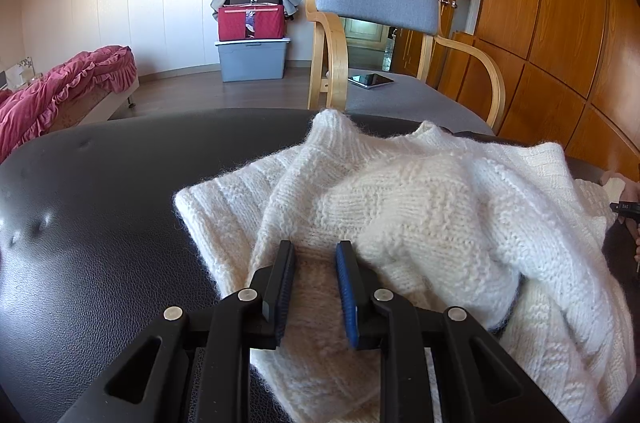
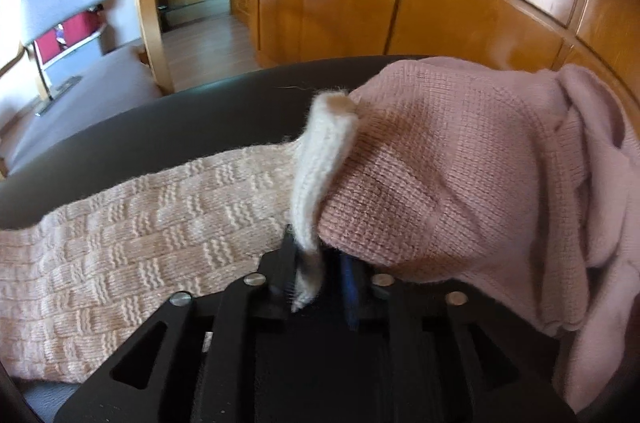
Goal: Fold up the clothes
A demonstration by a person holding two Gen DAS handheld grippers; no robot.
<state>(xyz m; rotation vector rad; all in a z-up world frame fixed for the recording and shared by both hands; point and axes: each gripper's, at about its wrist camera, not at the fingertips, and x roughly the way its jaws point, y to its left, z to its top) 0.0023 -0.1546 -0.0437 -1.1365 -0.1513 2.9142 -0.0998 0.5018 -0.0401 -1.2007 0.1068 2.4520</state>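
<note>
Room: wood-panelled bedroom, with a grey armchair (image 1: 372, 3) beyond the far edge of the black leather surface (image 1: 100, 223) I am working over; whether it is a table or a padded seat I cannot tell.

Task's thing: cream knitted sweater (image 1: 400, 207), lying crumpled across the near-right part of that surface, collar toward the far edge, one flat panel spread toward its left side.

Second garment: pink knit (image 2: 460, 163), heaped at the right of the cream one and touching it.

Left fingers: my left gripper (image 1: 316, 255) has its fingers narrowly apart, with nothing between them, resting low on a flat cream panel at the sweater's near edge.

Right fingers: my right gripper (image 2: 316, 263) seems to pinch a ribbed cream strip (image 2: 320, 167), a cuff or hem, which rises from between the fingers; the pink knit hides the tips, so I judge the hold from the strip.

Key relation: the sweater's body runs from the right fingers away to the left, along the near edge of the surface. The left fingers sit over its near edge and are the nearer to the loose bulk.

Stage: I judge the sweater is mid-handling, neither flat nor folded.

Next need: any fold turns on carrying the held strip along that left-running axis while the left fingers pin or take the near edge.
</note>
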